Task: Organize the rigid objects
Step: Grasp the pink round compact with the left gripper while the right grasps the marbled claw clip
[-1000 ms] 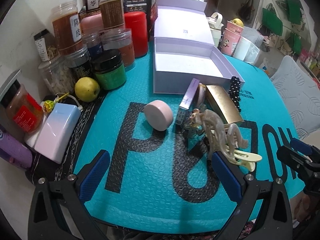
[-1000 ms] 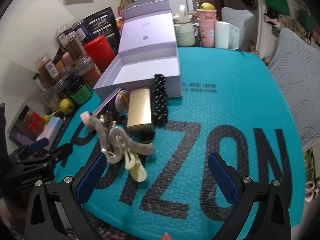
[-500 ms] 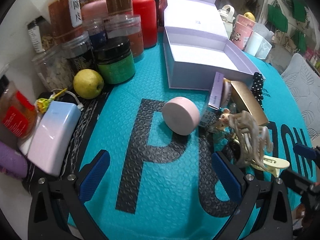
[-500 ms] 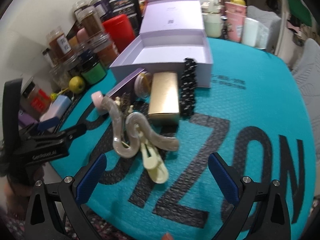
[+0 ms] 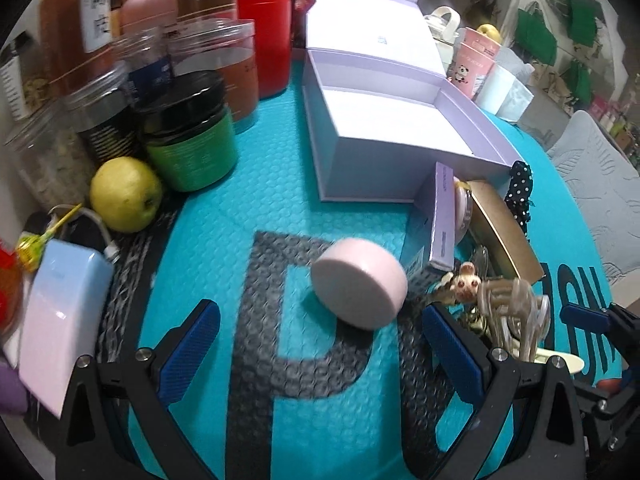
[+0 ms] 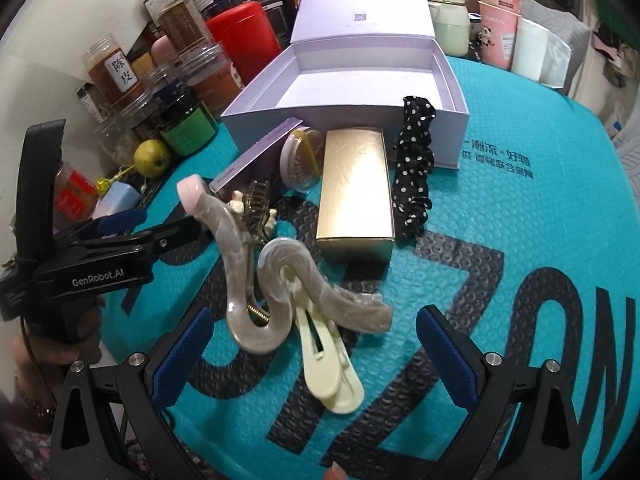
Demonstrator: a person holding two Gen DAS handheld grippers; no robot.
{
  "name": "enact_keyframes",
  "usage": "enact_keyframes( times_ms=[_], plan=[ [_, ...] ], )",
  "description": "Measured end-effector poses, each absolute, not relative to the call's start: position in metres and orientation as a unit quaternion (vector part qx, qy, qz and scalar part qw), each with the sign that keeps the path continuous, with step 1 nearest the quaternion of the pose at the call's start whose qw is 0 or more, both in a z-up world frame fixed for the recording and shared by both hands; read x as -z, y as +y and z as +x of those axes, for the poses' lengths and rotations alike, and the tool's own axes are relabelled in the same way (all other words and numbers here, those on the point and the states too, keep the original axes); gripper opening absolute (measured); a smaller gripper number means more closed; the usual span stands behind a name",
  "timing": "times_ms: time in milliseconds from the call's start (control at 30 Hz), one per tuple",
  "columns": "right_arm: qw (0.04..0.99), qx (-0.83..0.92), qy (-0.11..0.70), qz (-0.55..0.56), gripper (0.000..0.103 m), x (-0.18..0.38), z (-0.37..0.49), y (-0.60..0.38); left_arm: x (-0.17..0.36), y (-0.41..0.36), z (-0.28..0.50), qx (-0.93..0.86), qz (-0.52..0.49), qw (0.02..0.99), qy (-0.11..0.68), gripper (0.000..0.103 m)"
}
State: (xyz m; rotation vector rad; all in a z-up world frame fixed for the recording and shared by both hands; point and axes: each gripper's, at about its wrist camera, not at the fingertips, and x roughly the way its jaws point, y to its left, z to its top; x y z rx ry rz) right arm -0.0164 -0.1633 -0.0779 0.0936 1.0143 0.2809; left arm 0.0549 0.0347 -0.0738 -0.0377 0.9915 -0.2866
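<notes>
While I hold both claws low over the teal bubble mat (image 6: 520, 184) with its big black lettering, each one gapes wide and grips nothing: my left gripper (image 5: 320, 344) frames the pink round case (image 5: 359, 282), which sits tilted on its edge between the blue pads, and my right gripper (image 6: 316, 354) hovers at the near edge over the hair clips. Nearest me lies a cream clip (image 6: 328, 368) under a wavy pearl-grey claw clip (image 6: 276, 280), the two touching; a small brown clip (image 6: 256, 210) with pale trim sits just beyond them. Farther on, a gold box (image 6: 354, 184) lies flat, with a black polka-dot scrunchie (image 6: 414, 168) along its right side and a clear round pot (image 6: 302, 158) and a slim lilac carton (image 6: 256, 156) to its left. Beyond these stands the open lilac gift box (image 6: 452, 80), its lid leaning back and its white floor bare. At far left, jars (image 6: 116, 72), a red canister (image 6: 242, 32) and a yellow-green fruit (image 6: 151, 158) crowd the wall; pink cups (image 6: 498, 12) stand far right.
</notes>
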Motion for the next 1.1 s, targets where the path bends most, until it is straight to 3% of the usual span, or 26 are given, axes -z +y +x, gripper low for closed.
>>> enact_keyframes(
  times_ms=[200, 400, 633, 1033, 1100],
  plan=[
    [0.864, -0.135, 0.483, 0.046, 0.103, 0.079, -0.008, -0.159, 0.080, 0.029, 0.072, 0.173, -0.022, 0.863, 0.474, 0.101],
    [0.858, -0.143, 0.492, 0.046, 0.103, 0.082, 0.000, -0.155, 0.085, 0.026, 0.080, 0.188, -0.026, 0.860, 0.474, 0.087],
    [0.854, -0.145, 0.498, 0.052, 0.103, 0.085, 0.006, -0.155, 0.084, 0.021, 0.080, 0.188, -0.026, 0.862, 0.471, 0.051],
    [0.852, -0.163, 0.495, 0.052, 0.102, 0.091, 0.007, -0.151, 0.080, 0.031, 0.056, 0.186, -0.064, 0.854, 0.482, 0.051],
    [0.852, -0.159, 0.496, 0.049, 0.095, 0.094, 0.008, -0.151, 0.079, 0.034, 0.052, 0.181, -0.068, 0.854, 0.482, 0.051]
  ],
)
